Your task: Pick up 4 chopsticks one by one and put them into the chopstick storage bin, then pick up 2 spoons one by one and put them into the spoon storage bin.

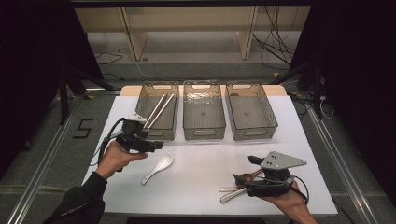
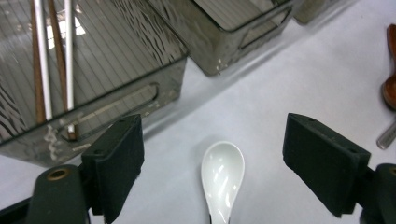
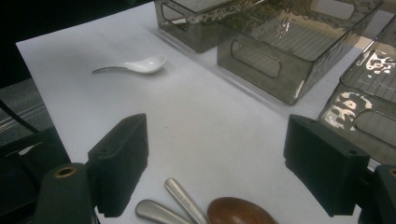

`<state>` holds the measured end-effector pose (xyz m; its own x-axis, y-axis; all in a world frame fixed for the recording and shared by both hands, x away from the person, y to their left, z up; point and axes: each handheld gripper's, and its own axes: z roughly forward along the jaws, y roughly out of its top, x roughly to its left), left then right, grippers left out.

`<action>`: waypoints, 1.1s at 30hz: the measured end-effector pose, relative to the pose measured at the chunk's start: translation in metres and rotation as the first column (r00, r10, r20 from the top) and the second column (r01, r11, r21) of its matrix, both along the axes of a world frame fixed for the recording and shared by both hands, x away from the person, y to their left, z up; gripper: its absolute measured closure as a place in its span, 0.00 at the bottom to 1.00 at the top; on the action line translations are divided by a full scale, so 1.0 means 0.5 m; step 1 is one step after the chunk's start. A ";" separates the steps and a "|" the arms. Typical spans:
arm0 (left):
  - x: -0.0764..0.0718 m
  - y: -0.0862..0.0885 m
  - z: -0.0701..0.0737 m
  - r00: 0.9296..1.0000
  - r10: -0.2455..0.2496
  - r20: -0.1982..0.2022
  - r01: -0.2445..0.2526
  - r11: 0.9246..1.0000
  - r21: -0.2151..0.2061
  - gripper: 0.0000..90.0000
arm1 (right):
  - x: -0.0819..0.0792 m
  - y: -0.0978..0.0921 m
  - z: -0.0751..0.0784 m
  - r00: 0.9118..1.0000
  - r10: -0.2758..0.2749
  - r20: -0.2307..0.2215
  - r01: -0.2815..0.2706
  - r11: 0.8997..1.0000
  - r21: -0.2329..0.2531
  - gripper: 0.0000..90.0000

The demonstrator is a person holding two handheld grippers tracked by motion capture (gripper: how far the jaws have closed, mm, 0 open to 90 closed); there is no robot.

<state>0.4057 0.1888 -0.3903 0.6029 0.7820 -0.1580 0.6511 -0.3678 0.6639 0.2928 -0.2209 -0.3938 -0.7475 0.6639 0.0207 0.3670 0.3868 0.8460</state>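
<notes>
1. Left gripper, jaws spread wide and empty, hovers over a glossy white ceramic soup spoon lying on the white table before the smoky plastic bin holding chopsticks.
2. Best lowered straight, closing across the spoon's narrow handle.
3. Right gripper, also gaping, hangs above the brown wooden spoon and metal handles.

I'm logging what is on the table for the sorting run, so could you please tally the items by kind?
Clear bins: 3, left, middle, right
Chopsticks: 2, lying in the left bin
White ceramic spoon: 1
Brown wooden spoon: 1
Metal utensil handles: 2, ends hidden
Total: 9
</notes>
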 end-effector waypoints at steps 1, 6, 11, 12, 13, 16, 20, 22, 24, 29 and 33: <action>-0.004 -0.001 -0.002 1.000 -0.008 -0.005 0.008 1.000 0.003 0.22 | 0.000 -0.001 0.000 1.000 0.000 0.001 0.000 1.000 0.002 0.26; -0.025 -0.009 -0.015 0.999 -0.032 -0.022 0.032 0.999 0.025 0.21 | -0.001 -0.004 -0.001 1.000 -0.005 -0.002 0.005 1.000 0.006 0.25; -0.041 -0.013 -0.031 0.998 -0.052 -0.044 0.055 0.997 0.057 0.20 | -0.003 -0.003 -0.001 1.000 0.000 0.003 0.000 1.000 0.005 0.25; -0.043 -0.014 -0.035 0.997 -0.054 -0.051 0.057 0.996 0.068 0.20 | -0.004 -0.003 0.000 1.000 0.000 0.002 0.000 1.000 0.003 0.25; -0.046 -0.014 -0.038 0.997 -0.053 -0.059 0.058 0.995 0.076 0.20 | -0.003 -0.002 0.000 1.000 0.001 0.002 -0.001 1.000 0.003 0.25; -0.050 -0.012 -0.048 0.995 -0.062 -0.079 0.070 0.992 0.101 0.19 | -0.002 -0.002 0.001 1.000 -0.001 -0.001 0.001 1.000 0.004 0.25; -0.052 -0.012 -0.057 0.994 -0.063 -0.087 0.073 0.990 0.124 0.19 | -0.001 -0.001 -0.001 1.000 -0.001 -0.001 0.001 1.000 0.002 0.25; -0.054 -0.014 -0.060 0.993 -0.066 -0.100 0.079 0.989 0.129 0.19 | -0.002 -0.002 -0.001 1.000 -0.001 -0.001 0.001 1.000 0.003 0.25; -0.055 -0.016 -0.064 0.991 -0.078 -0.109 0.093 0.985 0.143 0.19 | -0.002 -0.002 -0.002 1.000 -0.001 -0.002 0.001 1.000 0.003 0.25; -0.061 -0.021 -0.079 0.985 -0.093 -0.143 0.119 0.975 0.187 0.19 | -0.001 -0.001 -0.002 1.000 0.001 -0.004 -0.001 1.000 0.000 0.25; -0.063 -0.024 -0.087 0.980 -0.108 -0.168 0.143 0.966 0.213 0.22 | -0.003 0.000 -0.001 1.000 0.006 0.001 -0.006 1.000 -0.002 0.25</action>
